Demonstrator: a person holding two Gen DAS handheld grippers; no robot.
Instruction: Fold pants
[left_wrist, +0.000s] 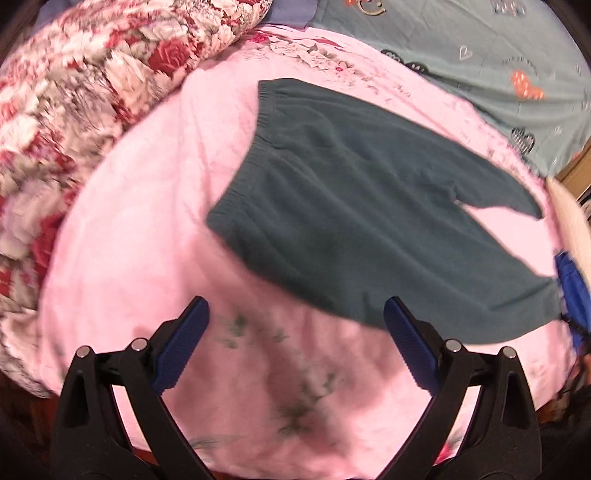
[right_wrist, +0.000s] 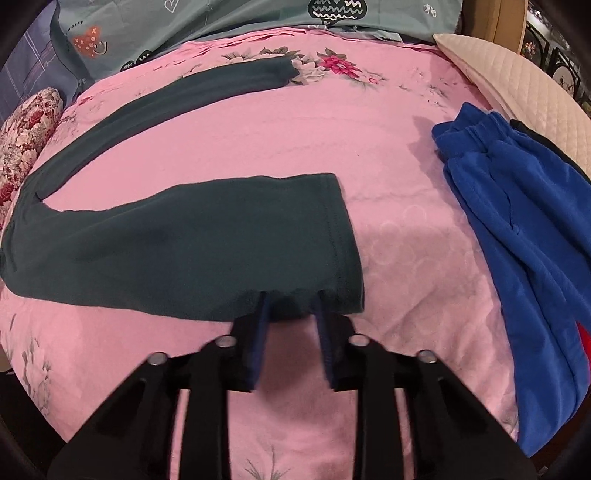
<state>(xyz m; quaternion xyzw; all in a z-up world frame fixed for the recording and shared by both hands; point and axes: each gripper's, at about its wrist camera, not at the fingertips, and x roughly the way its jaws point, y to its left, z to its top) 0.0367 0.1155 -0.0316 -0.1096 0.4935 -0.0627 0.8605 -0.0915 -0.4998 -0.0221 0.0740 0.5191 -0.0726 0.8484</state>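
Note:
Dark green pants (left_wrist: 351, 221) lie flat on the pink bedspread (left_wrist: 147, 240), with the elastic waistband (left_wrist: 243, 158) at the left and the legs running off to the right. My left gripper (left_wrist: 295, 302) hovers open over the bedspread just in front of the pants, and nothing sits between its blue pads. In the right wrist view the two legs spread apart, the far leg (right_wrist: 184, 92) at the back. My right gripper (right_wrist: 291, 299) is shut on the front corner of the near leg (right_wrist: 184, 240), right by its hem, with fabric bunched between the pads.
A rolled red-and-white floral quilt (left_wrist: 92, 92) lies along the left. A teal sheet with heart prints (left_wrist: 480, 55) covers the back. Blue garments (right_wrist: 517, 221) are piled at the right beside a cream quilted pillow (right_wrist: 517, 85).

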